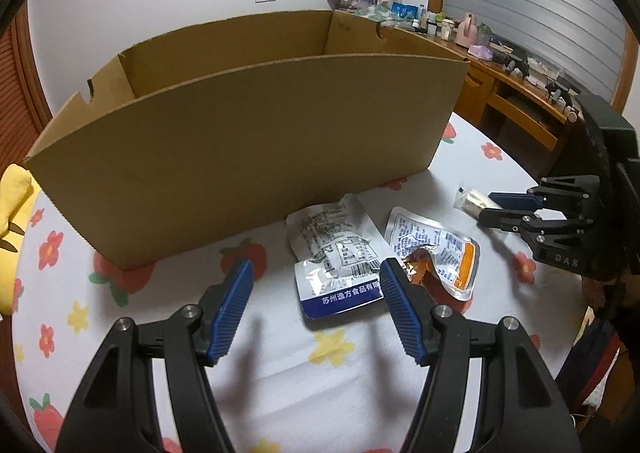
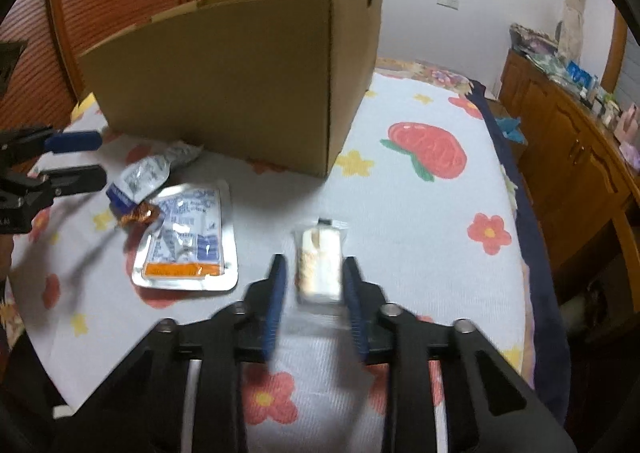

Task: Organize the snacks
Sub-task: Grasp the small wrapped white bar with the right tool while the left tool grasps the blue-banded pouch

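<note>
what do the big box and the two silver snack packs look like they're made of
The box looks like plain brown corrugated cardboard: matte, with raw cut edges at the rim. The blue-edged pack and the orange-edged pack seem to be foil-laminated plastic: shiny, creased, catching glare, with flat sealed borders. Foil or metallised film, the look leaves open.

Each gripper has a black plastic frame with triangular cut-outs in its arms and round silver screws at the joints. The left gripper (image 1: pixel 316 289) carries two fingers with blue ribbed pads (image 1: pixel 234 307). The right gripper (image 2: pixel 314 293) has the same blue pads (image 2: pixel 277 301), blurred in its own view. From the left wrist, its black side shows the raised letters "DAS".
</note>
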A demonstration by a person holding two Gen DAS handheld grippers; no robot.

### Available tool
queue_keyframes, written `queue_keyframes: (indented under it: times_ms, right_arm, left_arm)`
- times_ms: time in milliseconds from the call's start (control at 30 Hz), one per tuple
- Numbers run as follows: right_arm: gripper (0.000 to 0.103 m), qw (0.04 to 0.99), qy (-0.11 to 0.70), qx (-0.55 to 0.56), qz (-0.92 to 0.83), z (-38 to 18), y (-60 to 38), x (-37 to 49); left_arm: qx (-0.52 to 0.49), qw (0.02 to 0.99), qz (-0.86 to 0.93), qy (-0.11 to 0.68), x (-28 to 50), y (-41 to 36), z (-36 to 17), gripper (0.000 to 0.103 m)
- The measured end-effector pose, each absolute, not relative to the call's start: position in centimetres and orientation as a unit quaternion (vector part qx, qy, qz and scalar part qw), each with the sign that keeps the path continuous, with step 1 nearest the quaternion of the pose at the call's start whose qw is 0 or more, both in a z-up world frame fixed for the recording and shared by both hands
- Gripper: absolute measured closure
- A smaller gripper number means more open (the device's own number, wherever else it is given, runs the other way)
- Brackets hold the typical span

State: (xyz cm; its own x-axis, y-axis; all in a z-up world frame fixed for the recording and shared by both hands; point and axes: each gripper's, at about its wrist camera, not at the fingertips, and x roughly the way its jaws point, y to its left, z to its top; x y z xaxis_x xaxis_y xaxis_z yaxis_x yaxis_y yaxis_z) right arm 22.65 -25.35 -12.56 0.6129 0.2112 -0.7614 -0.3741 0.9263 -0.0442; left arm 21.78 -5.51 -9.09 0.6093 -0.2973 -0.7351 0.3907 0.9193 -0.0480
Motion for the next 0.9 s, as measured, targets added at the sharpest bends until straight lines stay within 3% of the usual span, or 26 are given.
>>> queue_keyframes:
  times_ms: [900]
  right_arm:
    - [0.081,0.905,0.384,-0.104,0.151,-13.5,-24.4,20.5]
  left_arm:
    - [0.014,0.87,-0.184,0.456,26.5,-6.9,-10.7,0.034]
